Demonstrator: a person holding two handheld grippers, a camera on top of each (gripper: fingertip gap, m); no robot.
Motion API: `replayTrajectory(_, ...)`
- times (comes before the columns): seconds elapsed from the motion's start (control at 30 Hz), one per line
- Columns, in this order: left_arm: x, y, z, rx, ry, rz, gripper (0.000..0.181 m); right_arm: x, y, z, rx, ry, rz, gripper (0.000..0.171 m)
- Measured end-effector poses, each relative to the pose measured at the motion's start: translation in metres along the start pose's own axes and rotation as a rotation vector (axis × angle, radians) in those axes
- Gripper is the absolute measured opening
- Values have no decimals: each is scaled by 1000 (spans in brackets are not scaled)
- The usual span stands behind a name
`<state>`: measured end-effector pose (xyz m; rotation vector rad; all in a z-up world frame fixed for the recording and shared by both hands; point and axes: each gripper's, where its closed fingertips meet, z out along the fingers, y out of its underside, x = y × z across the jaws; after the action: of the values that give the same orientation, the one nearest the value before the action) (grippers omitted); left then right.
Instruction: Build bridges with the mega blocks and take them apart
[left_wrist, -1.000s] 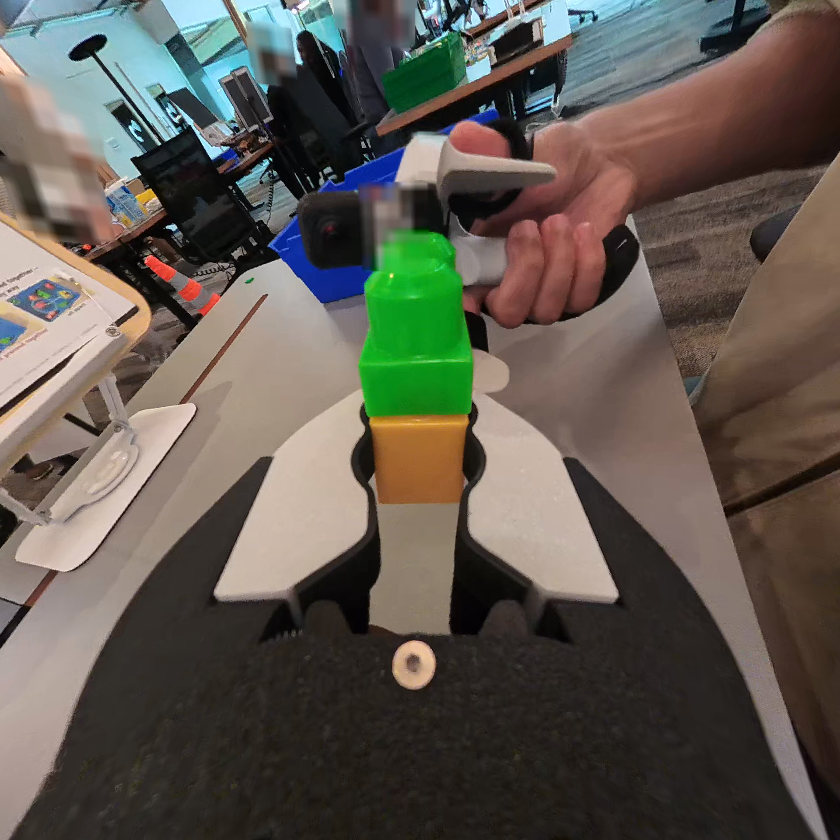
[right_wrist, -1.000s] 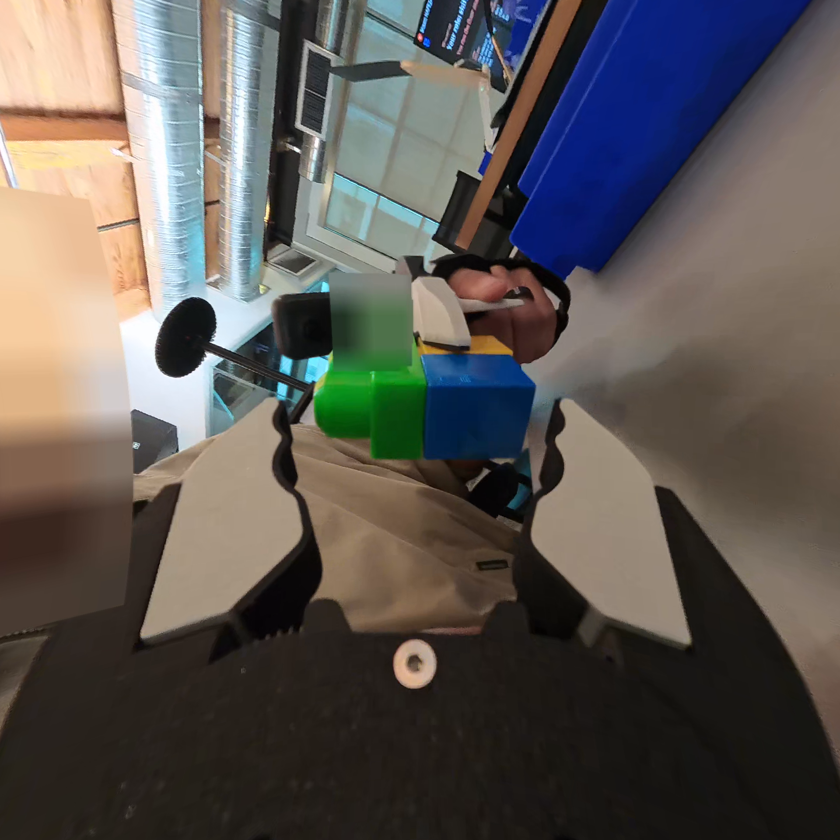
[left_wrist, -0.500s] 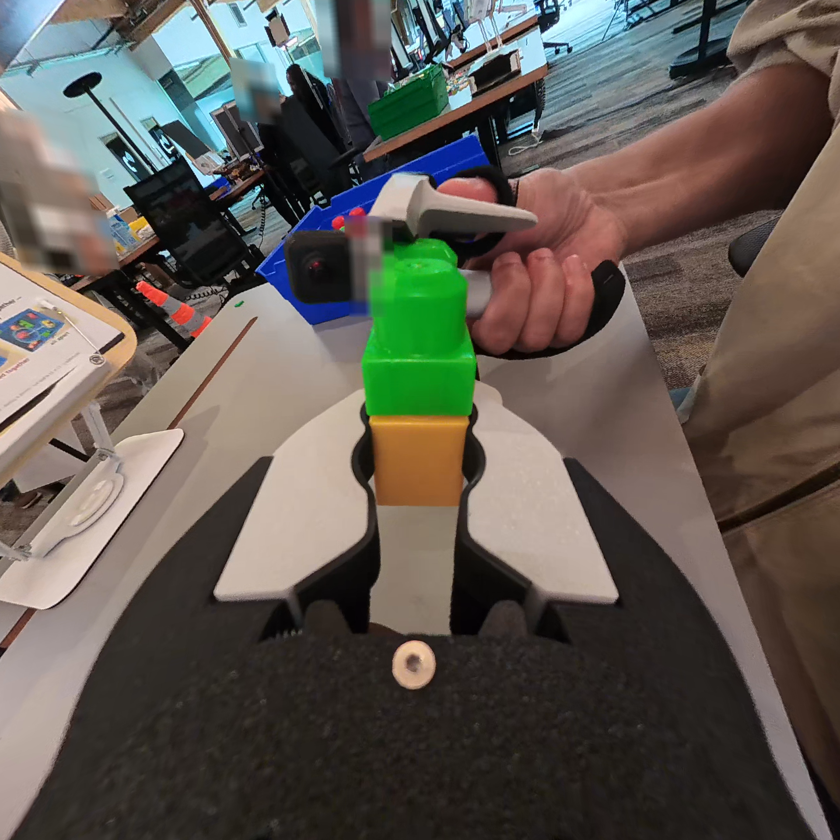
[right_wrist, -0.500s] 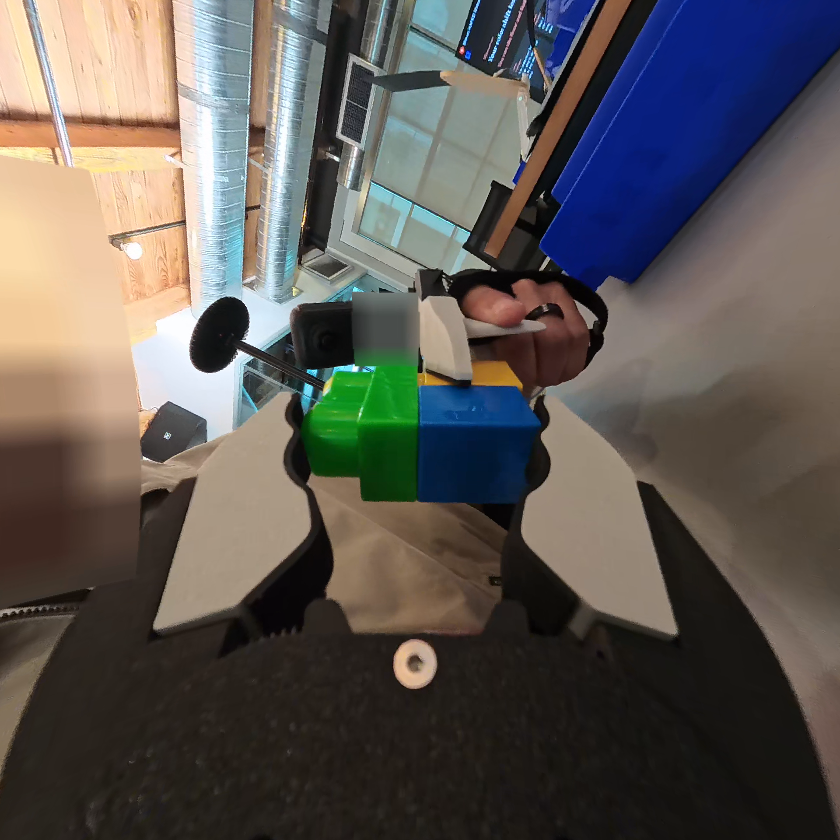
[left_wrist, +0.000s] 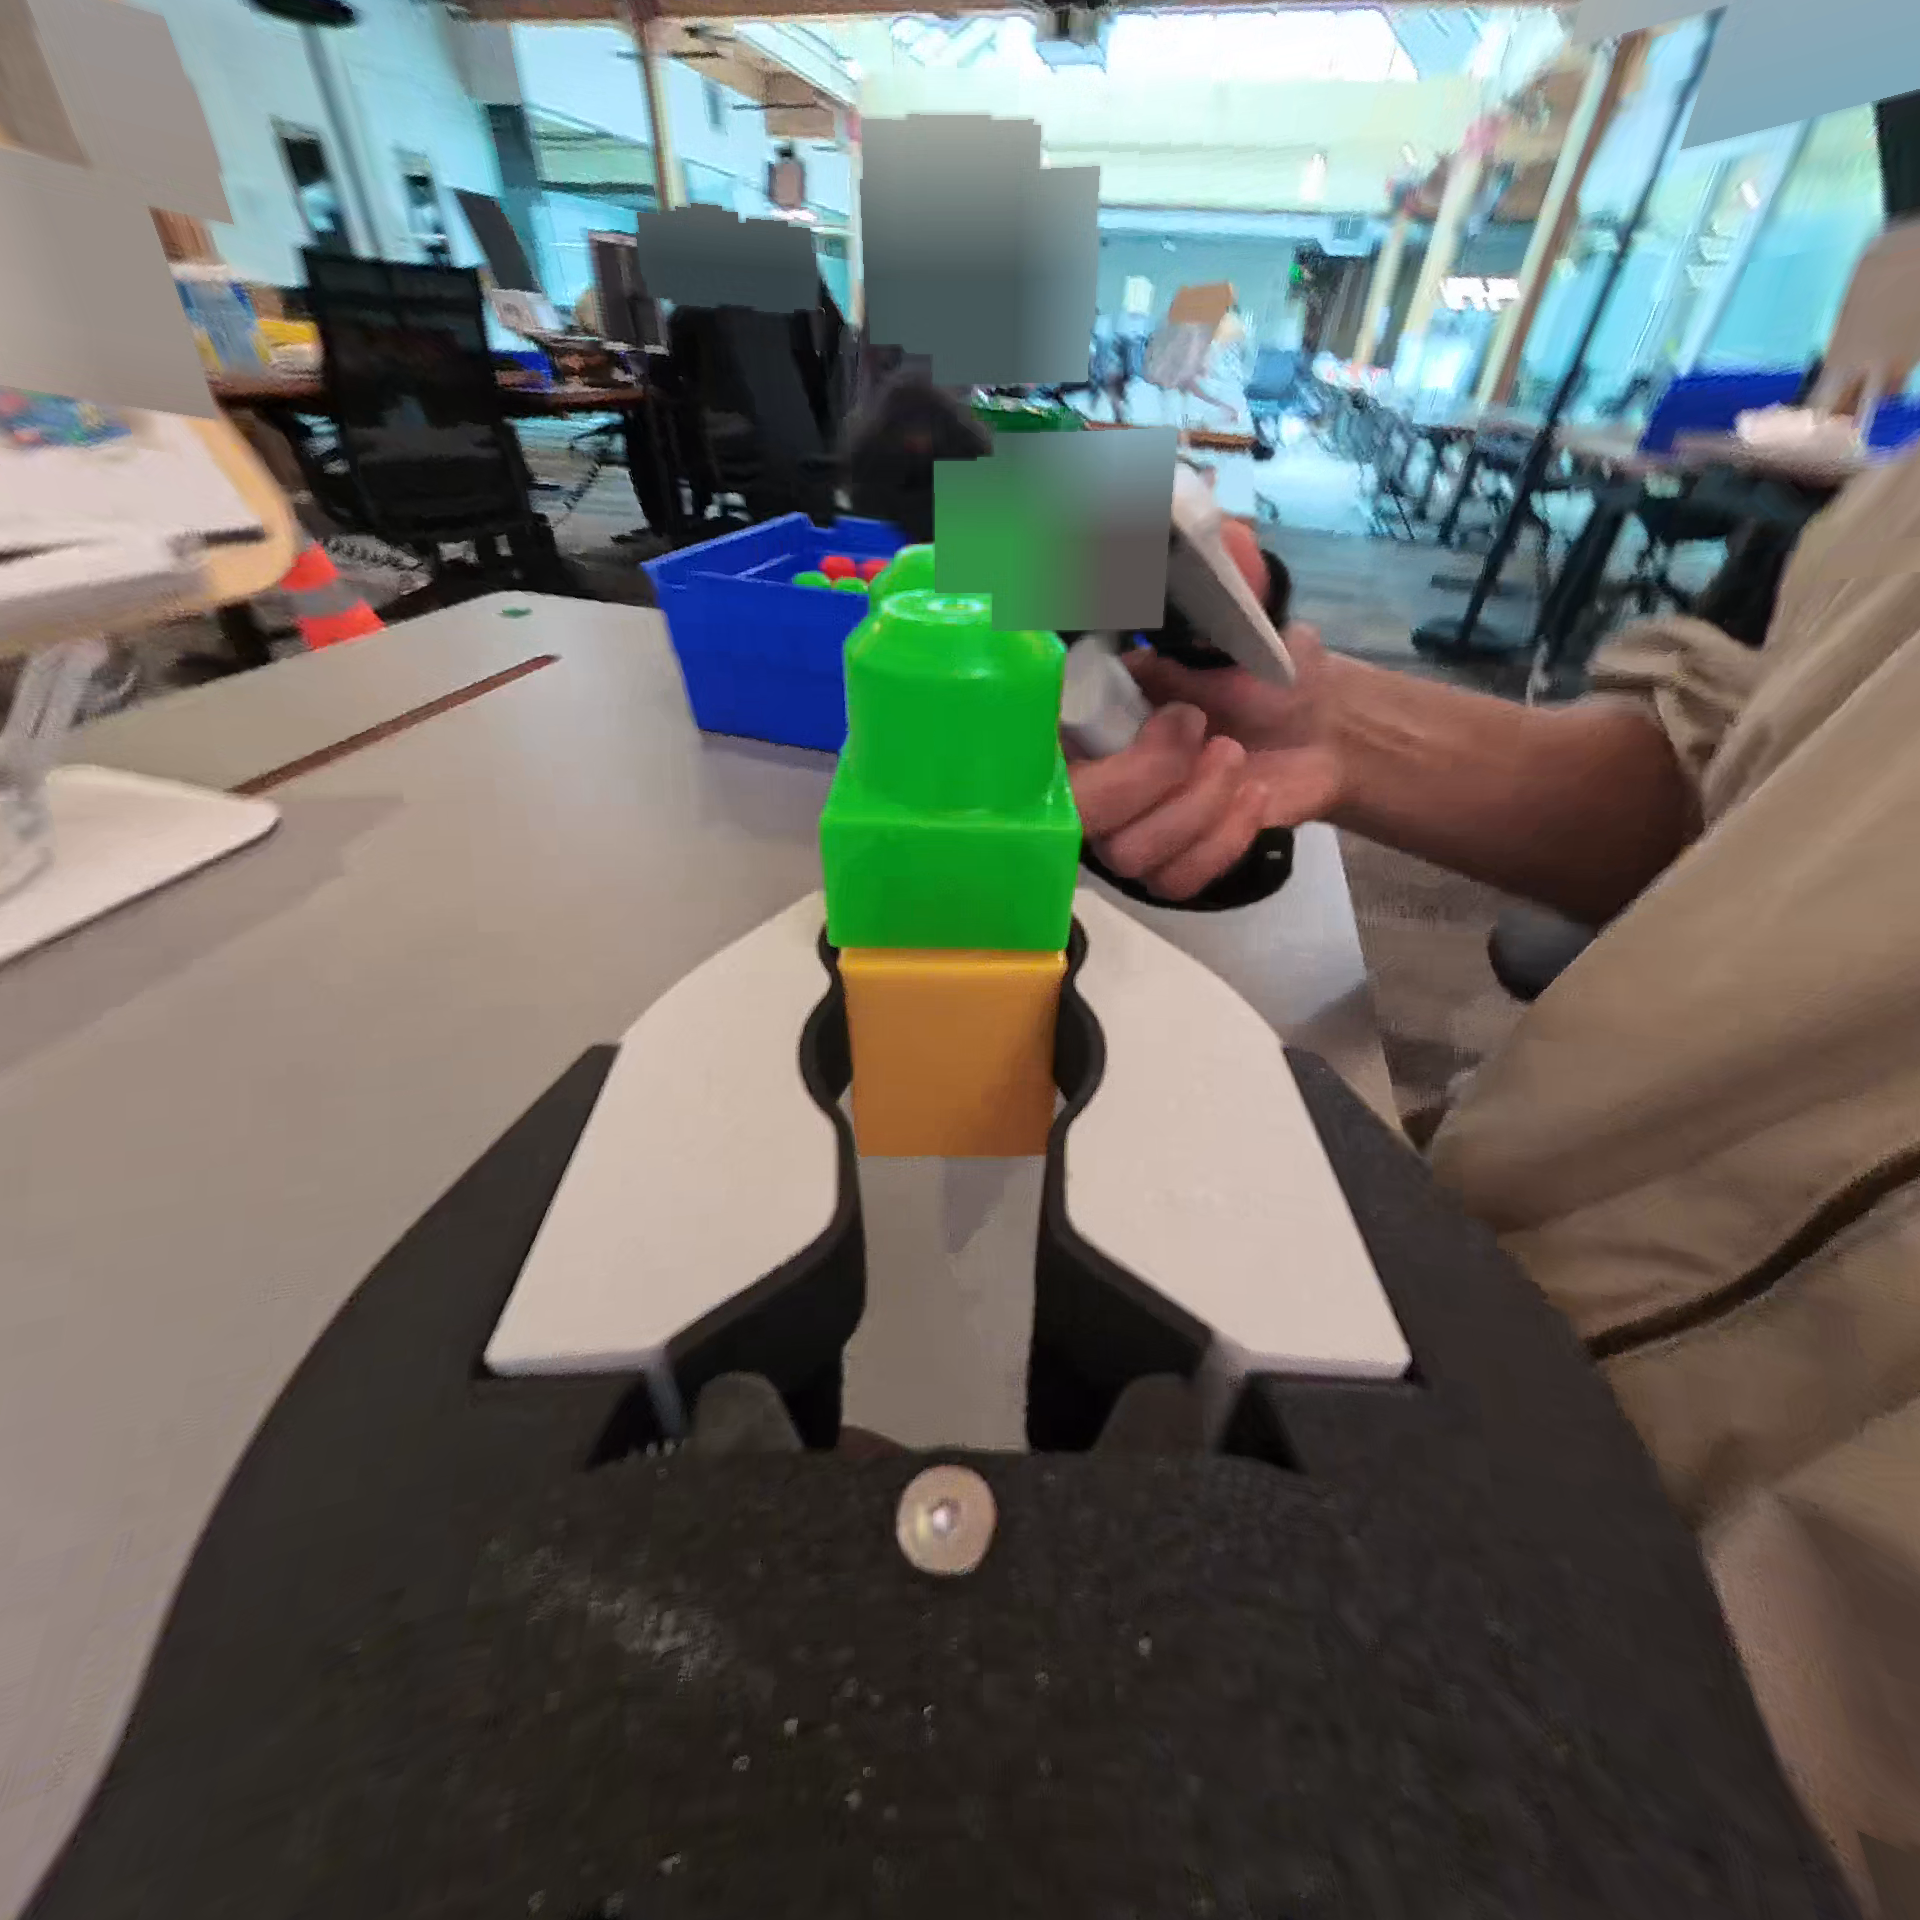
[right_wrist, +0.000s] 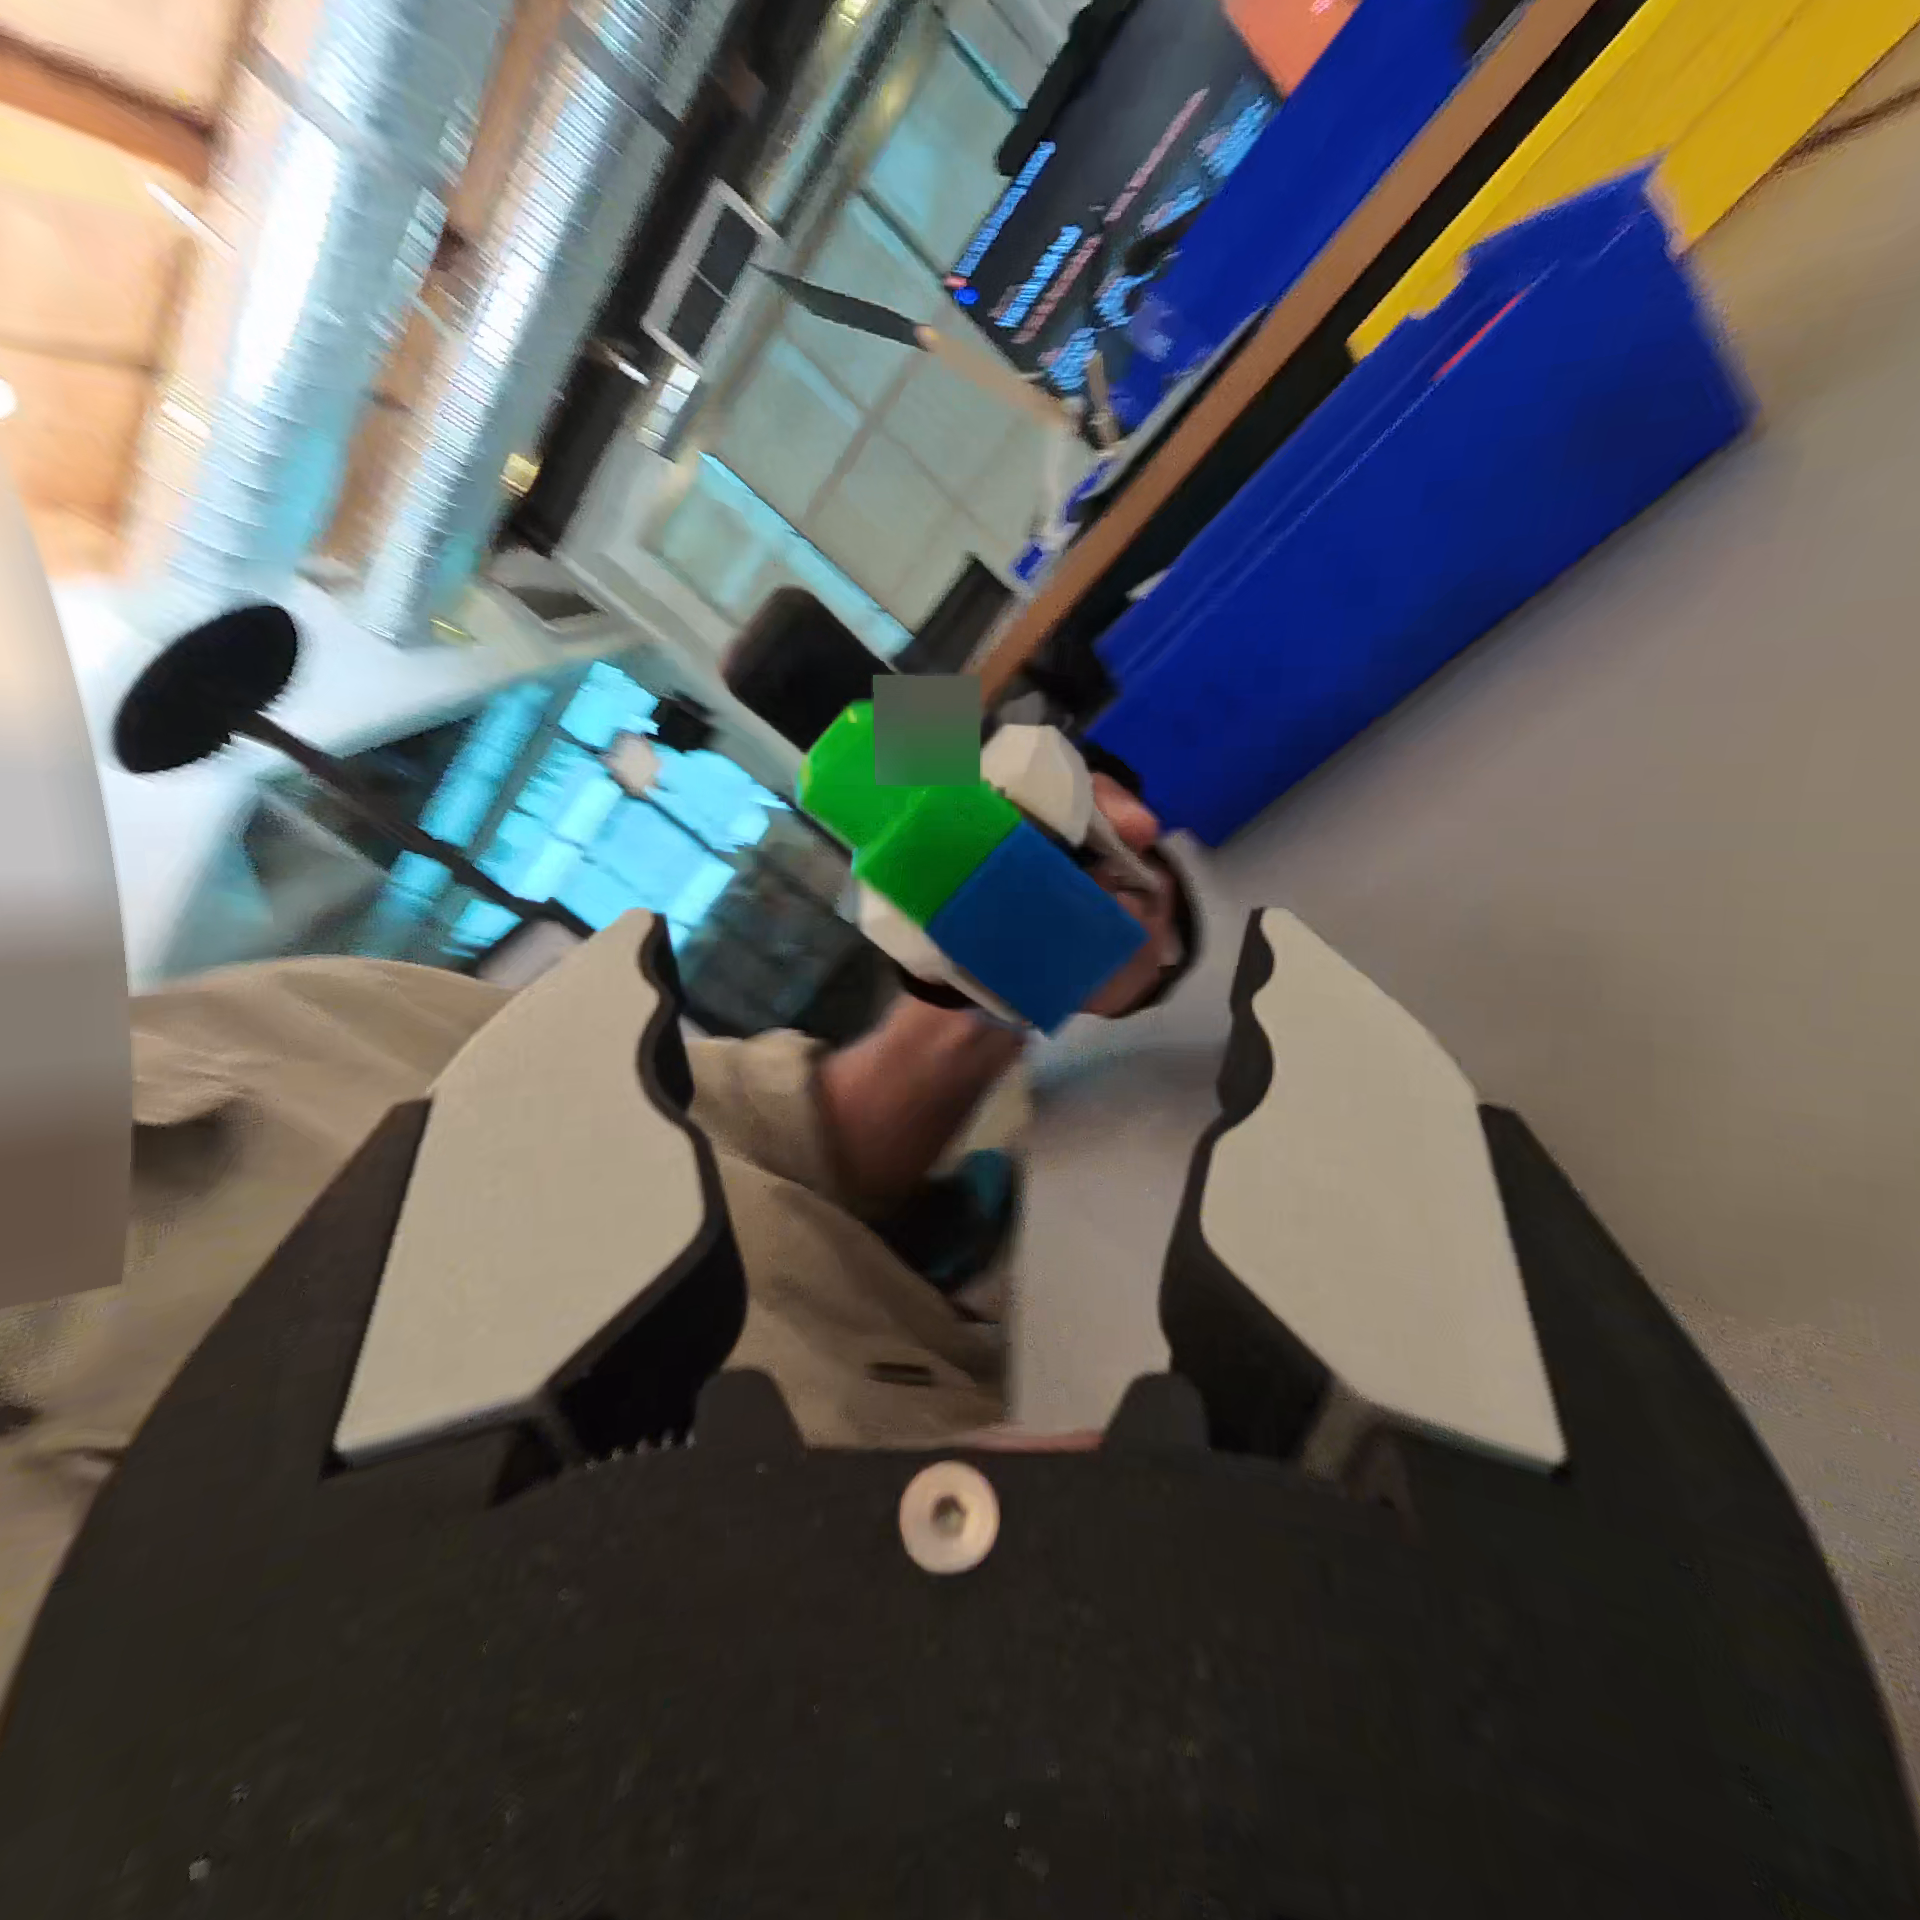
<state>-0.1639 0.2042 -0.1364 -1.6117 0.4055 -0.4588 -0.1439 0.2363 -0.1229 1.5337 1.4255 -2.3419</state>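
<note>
- Currently the left gripper (left_wrist: 951, 1039) is clamping an orange-yellow block (left_wrist: 951, 1049) between its two fingertips, with the jaws pressing on the block's left and right faces.
- A green block (left_wrist: 948, 800) is sitting stacked on the orange-yellow block, studs pointing away from the camera; the assembly is hanging above the grey table (left_wrist: 468, 883), not touching it.
- In the right wrist view, a blue block (right_wrist: 1034, 935) is showing joined to the green block's side; the orange-yellow one is hidden there.
- The right gripper (right_wrist: 951, 966) is standing with its jaws wide apart, gripping nothing; the block assembly is lying beyond its fingertips, clear of both.
- The person's right hand (left_wrist: 1205, 790) is gripping the handle of the right gripper, just behind and to the right of the green block in the left wrist view.
- A blue bin (left_wrist: 769, 644) is resting on the far part of the table, holding small red and green pieces; the background is blurring.
- A white stand base (left_wrist: 125, 842) is lying at the left table edge.
</note>
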Motion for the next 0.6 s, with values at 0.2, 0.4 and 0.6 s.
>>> replayTrajectory(0.2,-12,9,-19,61,6,-241,35,40,13,-34,-144,536,-679,91)
replayTrajectory(0.4,-12,11,-26,65,8,-244,36,29,35,-32,-126,507,-700,82)
replayTrajectory(0.6,-3,14,-21,17,46,-198,36,12,37,-18,-176,363,-623,79)
